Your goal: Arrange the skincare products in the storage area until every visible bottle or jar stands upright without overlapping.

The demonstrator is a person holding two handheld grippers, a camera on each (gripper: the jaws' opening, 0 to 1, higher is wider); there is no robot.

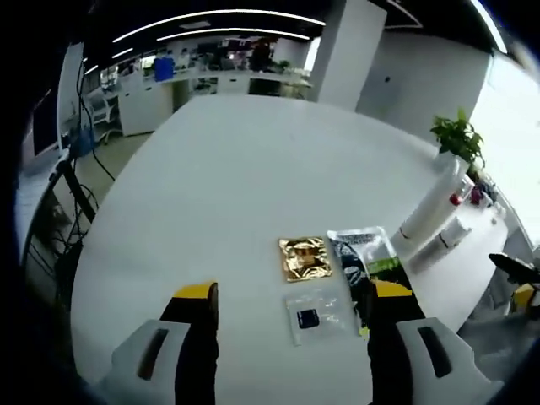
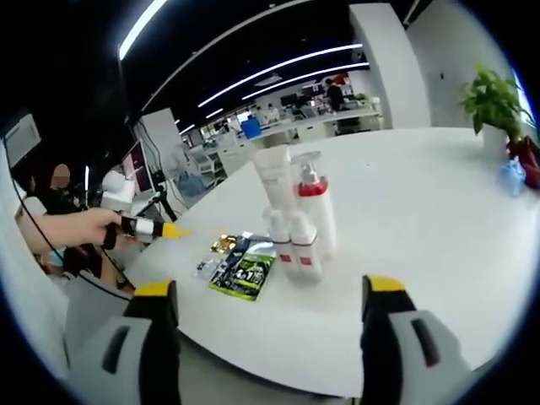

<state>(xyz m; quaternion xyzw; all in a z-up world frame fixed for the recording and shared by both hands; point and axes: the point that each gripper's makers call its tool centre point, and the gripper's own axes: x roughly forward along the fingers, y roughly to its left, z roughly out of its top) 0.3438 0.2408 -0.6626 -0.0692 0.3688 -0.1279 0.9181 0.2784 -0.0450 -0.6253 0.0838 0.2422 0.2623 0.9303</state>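
Note:
Four white skincare containers stand upright in a tight cluster on the white table (image 2: 422,219): a tall tube (image 2: 273,179), a pump bottle with a red band (image 2: 315,202), and two small bottles (image 2: 280,246) (image 2: 305,251) in front. In the left gripper view the cluster (image 1: 432,213) is at the right, past my open left gripper (image 1: 293,291). My left gripper (image 2: 160,229) is also seen held in a hand at the left of the right gripper view. My right gripper (image 2: 268,287) is open and empty, short of the bottles.
Three flat sachets lie beside the bottles: a gold one (image 1: 304,257), a dark-and-green one (image 1: 364,257) and a clear one (image 1: 314,315). A potted plant (image 2: 494,101) stands at the far side of the table. Desks and cables lie beyond the table's left edge (image 1: 101,228).

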